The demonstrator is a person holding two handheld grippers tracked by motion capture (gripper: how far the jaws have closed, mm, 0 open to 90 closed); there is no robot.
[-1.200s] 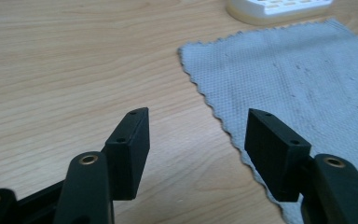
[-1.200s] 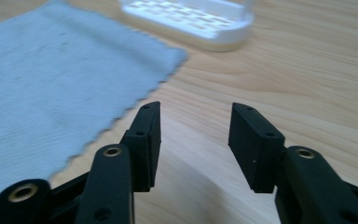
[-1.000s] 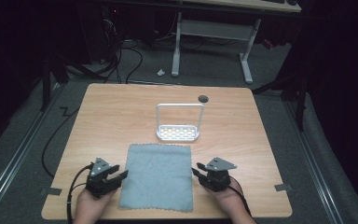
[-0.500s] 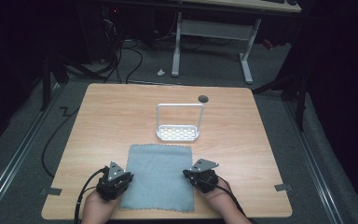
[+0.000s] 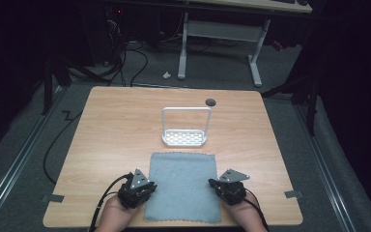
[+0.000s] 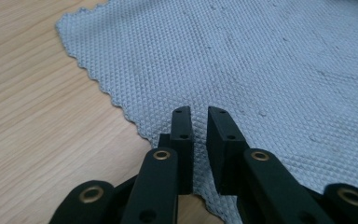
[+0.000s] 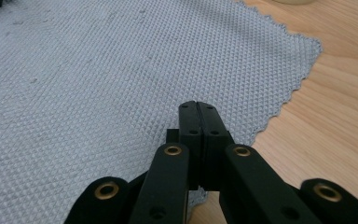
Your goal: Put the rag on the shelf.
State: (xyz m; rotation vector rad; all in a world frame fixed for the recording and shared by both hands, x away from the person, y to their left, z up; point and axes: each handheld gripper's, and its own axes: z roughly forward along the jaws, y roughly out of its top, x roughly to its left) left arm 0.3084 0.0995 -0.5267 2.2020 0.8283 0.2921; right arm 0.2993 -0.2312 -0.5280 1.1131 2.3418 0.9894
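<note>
— Across the wooden table (image 5: 121, 125), spotting a grey cloth (image 5: 182, 186) at six o'clock and a white wire rack (image 5: 184, 137) just beyond it toward twelve. Noticing any change?

— Closing in. Sitting clear of the cloth's sides a second ago, now resting at its edges: left gripper (image 5: 149, 187) at nine o'clock of the cloth, right gripper (image 5: 213, 183) at three.

— Gripping anything yet?

— Looking along the left jaws: standing a narrow gap apart over the scalloped edge, holding nothing. Looking along the right: pressed flat together at the opposite edge. Pinching any fabric or not, impossible to tell.

— Meaning what for the job?

— Probably starting a two-handed lift or fold, judging by the mirrored approach. Lying flat and unwrinkled for now, spreading between both tools.

— Watching for?

— Catching only one side and dragging the cloth askew.
</note>
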